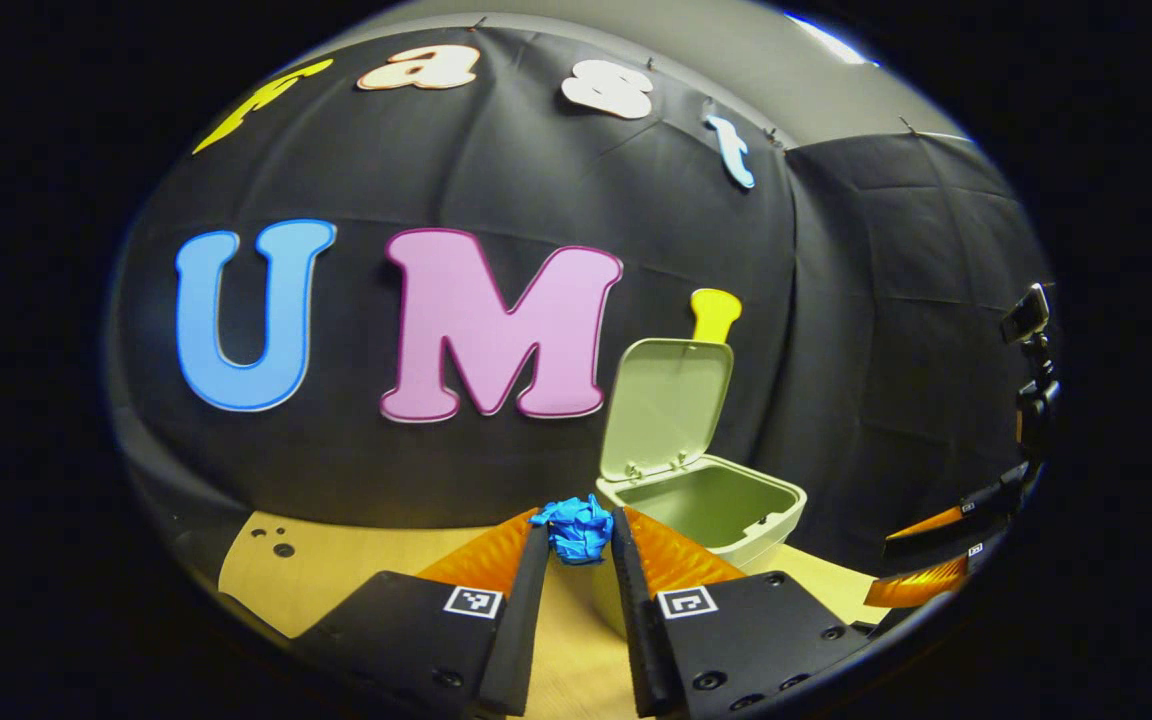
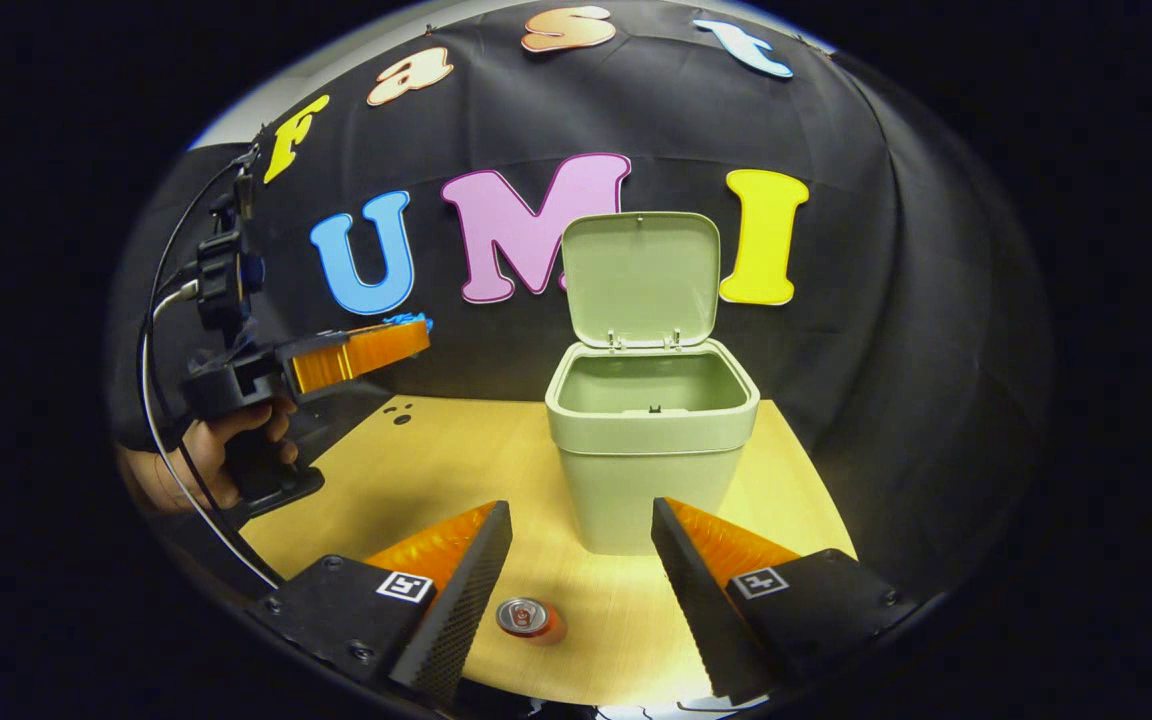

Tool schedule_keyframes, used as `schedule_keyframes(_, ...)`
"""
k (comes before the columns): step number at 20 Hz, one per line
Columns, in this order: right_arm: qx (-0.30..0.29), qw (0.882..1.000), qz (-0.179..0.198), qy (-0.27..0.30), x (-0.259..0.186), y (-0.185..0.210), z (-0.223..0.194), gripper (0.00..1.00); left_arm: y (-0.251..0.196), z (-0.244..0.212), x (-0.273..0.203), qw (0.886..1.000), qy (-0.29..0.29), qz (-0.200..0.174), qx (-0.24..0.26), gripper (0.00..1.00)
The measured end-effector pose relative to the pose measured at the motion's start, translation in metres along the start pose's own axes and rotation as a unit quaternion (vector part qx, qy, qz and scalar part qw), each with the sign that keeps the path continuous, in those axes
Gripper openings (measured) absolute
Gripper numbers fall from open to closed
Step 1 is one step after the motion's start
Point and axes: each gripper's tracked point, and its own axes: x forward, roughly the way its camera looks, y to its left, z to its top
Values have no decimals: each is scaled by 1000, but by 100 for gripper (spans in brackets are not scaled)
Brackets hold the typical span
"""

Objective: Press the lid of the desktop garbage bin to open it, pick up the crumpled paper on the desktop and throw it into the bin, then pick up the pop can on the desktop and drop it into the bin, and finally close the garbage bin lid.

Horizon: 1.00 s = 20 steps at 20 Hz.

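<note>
The pale green bin (image 2: 648, 440) stands on the wooden desktop (image 2: 436, 460) with its lid (image 2: 641, 275) swung up and open. In the left gripper view, my left gripper (image 1: 580, 535) is shut on a crumpled blue paper (image 1: 576, 527), held in the air left of the bin (image 1: 711, 505). The right gripper view shows that gripper (image 2: 416, 335) raised at the left, held by a hand (image 2: 211, 455), with a bit of the blue paper (image 2: 406, 320) at its tip. My right gripper (image 2: 581, 525) is open, low over the desk. A red pop can (image 2: 529, 619) stands upright between and below its fingers.
The black cloth wall (image 1: 496, 420) closes the back and the right side close behind the bin. Small holes (image 2: 398, 414) mark the desktop's far left corner. In the left gripper view, the right gripper (image 1: 926, 560) shows at the far right edge, below a small mounted camera (image 1: 1028, 340).
</note>
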Motion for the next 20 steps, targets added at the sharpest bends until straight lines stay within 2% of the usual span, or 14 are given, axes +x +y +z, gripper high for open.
schedule_keyframes(5, 6, 1000, -17, -4, -7, -1, -1, 92, -31, 3, 31, 999, 2, -52, 1, 44)
schedule_keyframes(6, 7, 1000, -20, -4, -10, -1, -3, 92, -37, 3, 38, 998, 2, -62, 3, 40)
schedule_keyframes(7, 7, 1000, -23, -3, -11, -1, -4, 92, -42, -1, 45, 997, 4, -70, 6, 42)
schedule_keyframes(9, 7, 1000, -31, -2, -13, -2, -6, 92, -51, -6, 62, 996, 10, -84, 11, 40)
schedule_keyframes(20, 17, 998, -66, -4, -25, -14, -9, 92, -79, -43, 125, 991, 55, -121, 31, 42)
